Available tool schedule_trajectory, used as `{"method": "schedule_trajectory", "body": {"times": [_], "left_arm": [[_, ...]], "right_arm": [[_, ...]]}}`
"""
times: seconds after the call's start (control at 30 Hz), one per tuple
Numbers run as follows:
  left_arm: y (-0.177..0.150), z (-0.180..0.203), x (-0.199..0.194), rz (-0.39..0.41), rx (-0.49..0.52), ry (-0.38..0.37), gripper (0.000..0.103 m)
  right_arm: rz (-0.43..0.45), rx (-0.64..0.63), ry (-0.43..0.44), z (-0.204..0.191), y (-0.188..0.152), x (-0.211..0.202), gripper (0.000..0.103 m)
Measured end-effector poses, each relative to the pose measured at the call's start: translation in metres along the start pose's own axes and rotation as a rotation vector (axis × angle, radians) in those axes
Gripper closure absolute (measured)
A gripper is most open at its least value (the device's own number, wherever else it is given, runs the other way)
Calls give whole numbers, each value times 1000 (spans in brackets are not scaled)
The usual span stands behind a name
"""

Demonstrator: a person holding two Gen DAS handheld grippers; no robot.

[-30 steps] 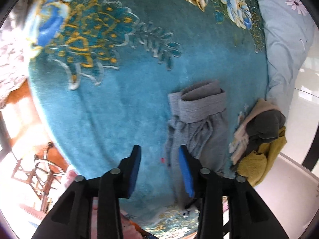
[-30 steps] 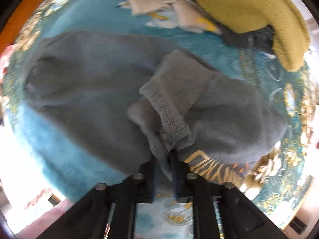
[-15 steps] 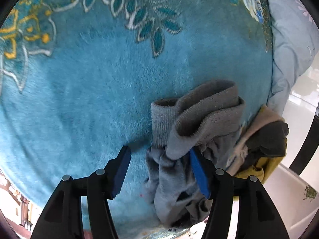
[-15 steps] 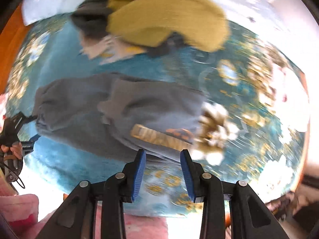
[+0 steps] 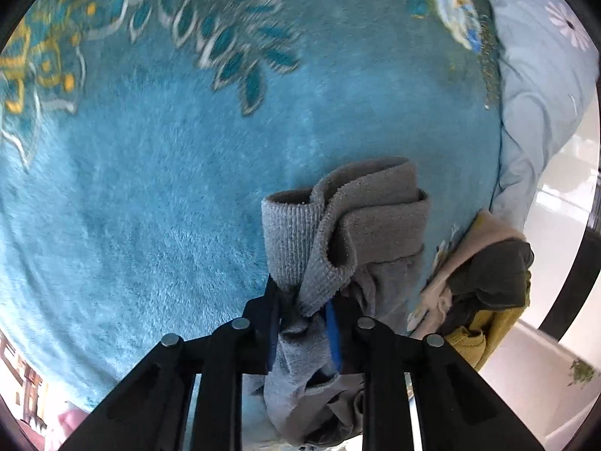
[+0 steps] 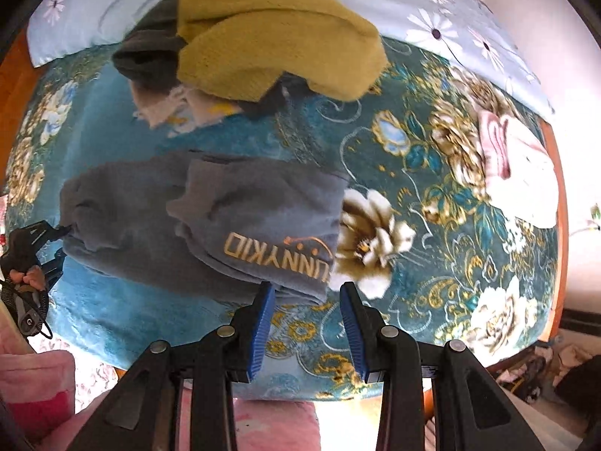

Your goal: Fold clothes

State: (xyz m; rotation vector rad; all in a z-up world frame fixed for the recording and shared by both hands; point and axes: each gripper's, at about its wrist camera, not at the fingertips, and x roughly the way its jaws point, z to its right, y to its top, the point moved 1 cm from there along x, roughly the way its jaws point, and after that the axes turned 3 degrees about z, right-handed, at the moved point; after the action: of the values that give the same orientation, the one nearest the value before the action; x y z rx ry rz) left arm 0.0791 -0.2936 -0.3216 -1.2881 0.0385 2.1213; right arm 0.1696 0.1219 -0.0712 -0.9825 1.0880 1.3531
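A: Step in hand? Seems a fold of the grey fleece trousers with gold lettering (image 6: 240, 218), lying on the teal flowered plush blanket (image 5: 150, 195) of the bed. Left tool (image 5: 302, 323) clenched on the ribbed cuff (image 5: 289, 236).

B: Right tool (image 6: 306, 319) released, jaws apart, just beside the lettered edge. Next, probably: close on that edge, then carry both ends together, evenly, clear of the mustard knitted pile (image 6: 270, 34).

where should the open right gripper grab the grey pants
Judging by the pose, the near corner of the grey pants beside the gold lettering. That edge lies flat just ahead of the right gripper, whose jaws are open, so come in low from the near side.
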Motion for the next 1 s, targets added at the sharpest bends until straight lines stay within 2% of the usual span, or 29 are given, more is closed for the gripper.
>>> {"method": "schedule_trajectory", "body": {"times": [0.13,0.33,0.43,0.47,0.57,0.67,0.77,0.83,1.0], "left_arm": [[-12,36,-28,53,170,27,84],[-79,137,-61,140,584,52,84],[-138,185,-72,184,800,56,84],[-165,202,-76,200,891,65,84],[-238,236,-75,204,1079,71,84],[-309,255,-53,164,1236,98,84],[-363,253,-22,92,1326,151,84],[-399,247,4,32,1380,203,84],[-467,216,58,-86,1582,392,83]], "right_arm": [[16,20,34,7,3,5,64],[41,63,108,34,5,17,64],[51,60,145,56,7,26,63],[56,62,156,64,8,29,64],[80,76,192,96,10,36,64],[85,110,218,131,7,49,63],[55,152,224,167,3,72,63],[29,190,234,189,-4,88,63],[-22,242,264,222,-23,114,63]]}}
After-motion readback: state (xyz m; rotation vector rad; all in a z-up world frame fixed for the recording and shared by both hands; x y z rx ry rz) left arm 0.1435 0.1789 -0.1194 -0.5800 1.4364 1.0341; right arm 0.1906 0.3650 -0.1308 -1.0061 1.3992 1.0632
